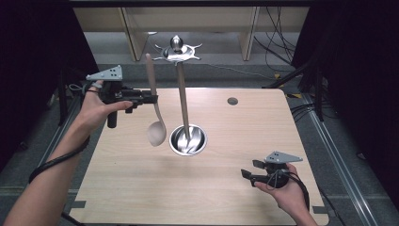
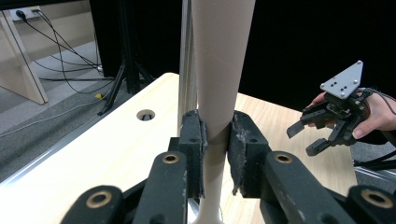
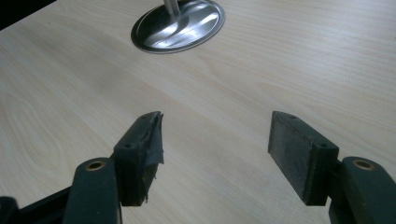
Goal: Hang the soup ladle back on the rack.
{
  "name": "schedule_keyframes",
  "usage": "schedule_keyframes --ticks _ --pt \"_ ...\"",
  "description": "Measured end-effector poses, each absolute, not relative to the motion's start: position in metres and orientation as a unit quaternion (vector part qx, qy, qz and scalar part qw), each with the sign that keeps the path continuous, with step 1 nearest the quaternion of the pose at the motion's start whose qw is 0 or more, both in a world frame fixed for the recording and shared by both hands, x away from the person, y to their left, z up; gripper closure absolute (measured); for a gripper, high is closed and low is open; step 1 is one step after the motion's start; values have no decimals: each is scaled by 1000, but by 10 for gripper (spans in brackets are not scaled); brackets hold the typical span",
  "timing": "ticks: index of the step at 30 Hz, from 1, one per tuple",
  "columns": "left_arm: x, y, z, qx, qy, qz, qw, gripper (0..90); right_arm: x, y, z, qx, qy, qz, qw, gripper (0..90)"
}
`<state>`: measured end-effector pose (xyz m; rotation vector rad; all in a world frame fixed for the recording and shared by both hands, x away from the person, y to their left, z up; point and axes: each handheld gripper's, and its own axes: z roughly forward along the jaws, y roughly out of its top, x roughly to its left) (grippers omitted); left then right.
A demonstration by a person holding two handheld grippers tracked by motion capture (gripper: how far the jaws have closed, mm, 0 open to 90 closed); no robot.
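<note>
Spoon (image 1: 155,110), pale beige and long-handled, hung upright in the air over the left half of the table, bowl end down, just left of a metal stand (image 1: 183,101). My left gripper (image 1: 149,99) pinched its handle partway up; in the left gripper view the two black pads pressed on either side of the handle (image 2: 215,93). The stand was a thin post rising from a round shiny base (image 1: 188,140) to a star-shaped top with hooks (image 1: 178,51), and the spoon's upper end sat near that top without touching it. My right gripper (image 1: 250,170) rested low over the near right part of the table, jaws spread wide with nothing between them, bare wood showing past its pads (image 3: 301,151). I judged the risk to be the smooth, tapering handle slipping or swinging in the pinch, or the spoon knocking the slender post and tipping the stand if I brought it in carelessly. The table (image 1: 263,136) was light wood with a small round hole (image 1: 232,100) near its far edge. Beyond it lay grey floor, pale wooden furniture legs, loose cables and black curtains on both sides.
</note>
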<state>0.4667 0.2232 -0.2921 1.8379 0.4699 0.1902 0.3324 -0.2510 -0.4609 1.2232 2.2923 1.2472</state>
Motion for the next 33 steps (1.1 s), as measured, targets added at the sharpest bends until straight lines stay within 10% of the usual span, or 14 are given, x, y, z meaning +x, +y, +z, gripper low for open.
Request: schedule_keyframes --ticks 33 --pt "473 221 -292 793 197 65 572 756 333 -250 -462 419 787 435 125 358"
